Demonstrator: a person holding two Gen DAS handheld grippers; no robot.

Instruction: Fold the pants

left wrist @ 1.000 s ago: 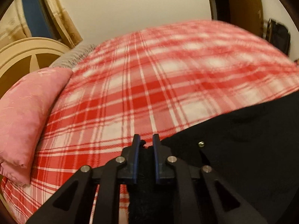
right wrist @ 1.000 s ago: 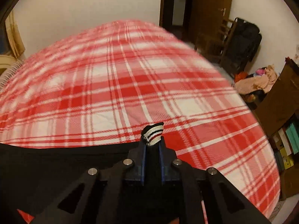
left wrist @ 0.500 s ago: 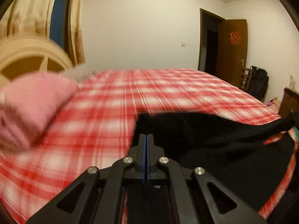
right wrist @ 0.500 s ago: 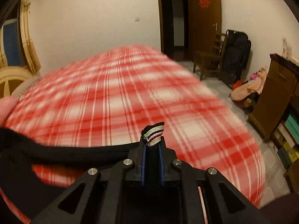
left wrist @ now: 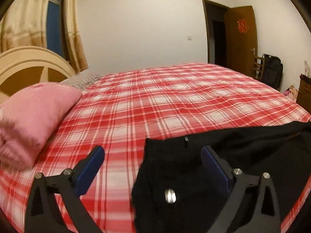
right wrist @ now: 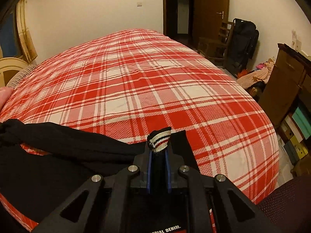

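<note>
Warm, yellowish indoor light fills both views, fairly dim and even, with no hard shadows on the bedspread (left wrist: pixel 175 101). The window (left wrist: pixel 54 25) shows deep blue and adds little light. Fisheye distortion bulges the bed and bends the walls and door (left wrist: pixel 241 38), and black vignette cuts all four corners. The left wrist view is soft, with motion smear on the pillow (left wrist: pixel 33 120) and along the near edge. The black pants (right wrist: pixel 48 165) lose nearly all detail.

Plaid bed (left wrist: pixel 175 101) w/ pink pillow (left wrist: pixel 33 120), brown door (left wrist: pixel 241 38).
</note>
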